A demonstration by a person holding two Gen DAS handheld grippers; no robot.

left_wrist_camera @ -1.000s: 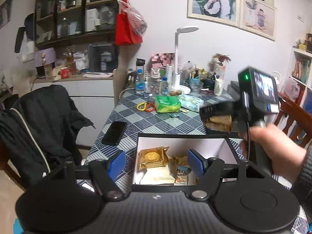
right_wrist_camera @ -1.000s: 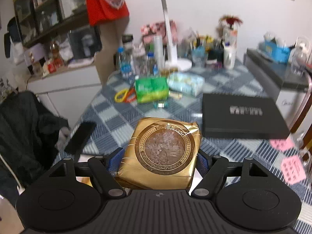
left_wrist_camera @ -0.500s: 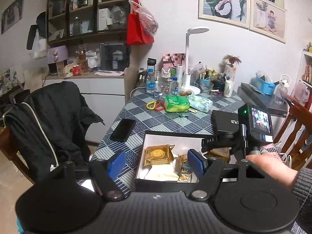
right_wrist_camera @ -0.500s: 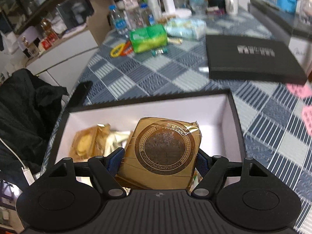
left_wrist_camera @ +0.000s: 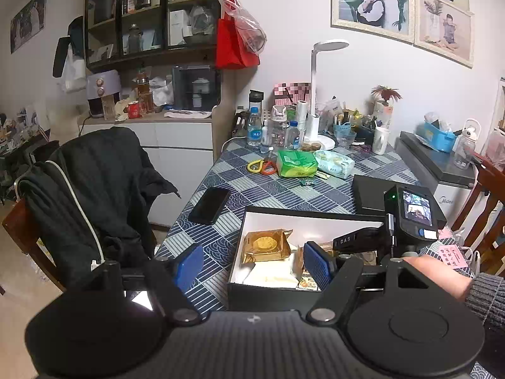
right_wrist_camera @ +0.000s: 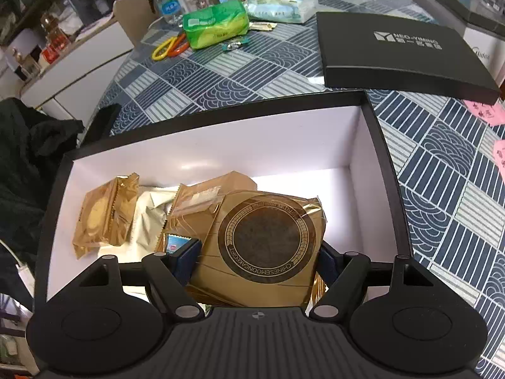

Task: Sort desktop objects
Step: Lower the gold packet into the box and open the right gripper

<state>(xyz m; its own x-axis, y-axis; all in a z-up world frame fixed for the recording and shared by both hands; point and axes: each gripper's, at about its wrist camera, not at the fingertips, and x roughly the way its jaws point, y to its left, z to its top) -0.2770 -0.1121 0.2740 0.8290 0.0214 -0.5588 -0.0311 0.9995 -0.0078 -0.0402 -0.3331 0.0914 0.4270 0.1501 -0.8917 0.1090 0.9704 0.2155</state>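
A black box [right_wrist_camera: 221, 123] with white inner walls stands open on the patterned table. My right gripper [right_wrist_camera: 257, 260] reaches down into it, shut on a gold mooncake packet [right_wrist_camera: 265, 243] with a round dark emblem. The packet hangs low over the box's right half, above a brown packet [right_wrist_camera: 205, 195]. A smaller gold packet [right_wrist_camera: 104, 218] and a white packet [right_wrist_camera: 148, 218] lie to its left. My left gripper [left_wrist_camera: 252, 265] is open and holds nothing at the near left corner of the box [left_wrist_camera: 312, 214]. A hand [left_wrist_camera: 435, 271] holds the right gripper.
The box's black lid [right_wrist_camera: 397, 57] lies behind it on the right. A phone [left_wrist_camera: 210, 205] lies left of the box. A green pack [right_wrist_camera: 216, 27], a pale wipes pack [right_wrist_camera: 281, 4] and scissors [right_wrist_camera: 169, 47] sit farther back. Pink notes [right_wrist_camera: 486, 110] lie right; a jacket-draped chair [left_wrist_camera: 94, 189] stands left.
My right gripper has sunk with the gold packet from above the table into the box and tipped more steeply downward. The left gripper has stayed almost in place.
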